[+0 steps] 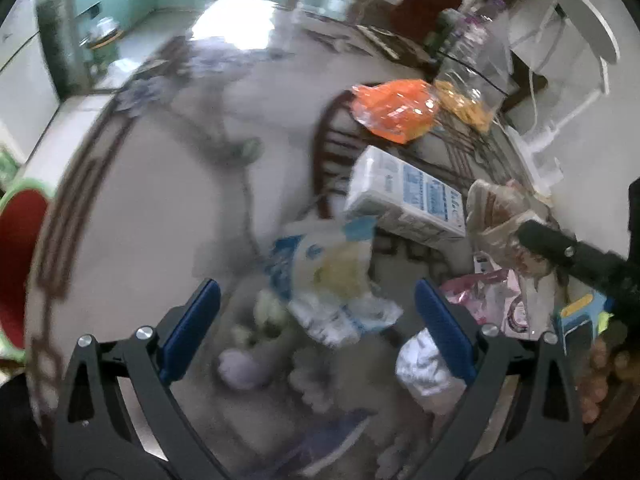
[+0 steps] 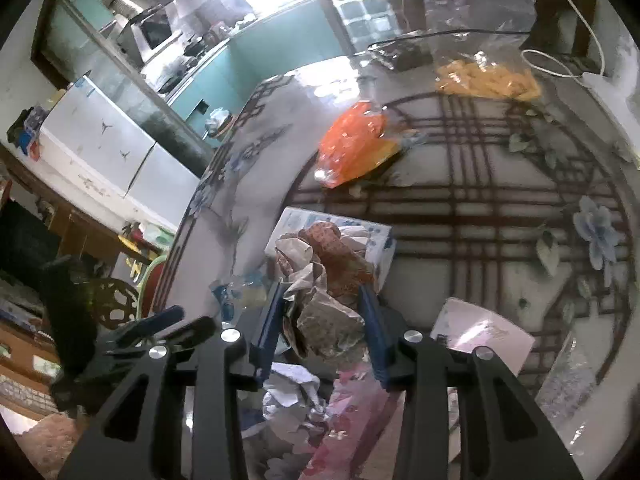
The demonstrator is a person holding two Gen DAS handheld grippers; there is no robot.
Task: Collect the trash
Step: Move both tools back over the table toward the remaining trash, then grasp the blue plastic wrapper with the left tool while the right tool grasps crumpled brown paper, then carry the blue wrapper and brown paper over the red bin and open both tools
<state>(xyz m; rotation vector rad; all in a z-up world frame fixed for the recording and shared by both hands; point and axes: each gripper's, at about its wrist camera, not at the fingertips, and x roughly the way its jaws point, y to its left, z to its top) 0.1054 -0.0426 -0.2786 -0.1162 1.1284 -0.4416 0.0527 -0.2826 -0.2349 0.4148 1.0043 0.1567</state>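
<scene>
The right tongs (image 2: 322,322) are closed part-way on a crumpled wad of brown and beige paper wrapping (image 2: 326,280), both blue pads pressing its sides. The left tongs (image 1: 318,320) stand wide open and hold nothing; their blue pads hang above a blurred blue, white and yellow plastic wrapper (image 1: 332,280) lying on the near part of the round patterned bench (image 2: 500,216). Just beyond the held wad sits a white and blue rectangular tissue pack (image 2: 380,236), and farther off lies an orange plastic snack bag (image 2: 356,144). At the far right of the bench rests a clear plastic bag with yellow snacks (image 2: 486,76). Near the right tongs, to their right, lies a flat pale pink packet (image 2: 484,330), and below them are a crumpled white paper scrap (image 2: 292,384) and a pink flowered wrapper (image 2: 352,412).
</scene>
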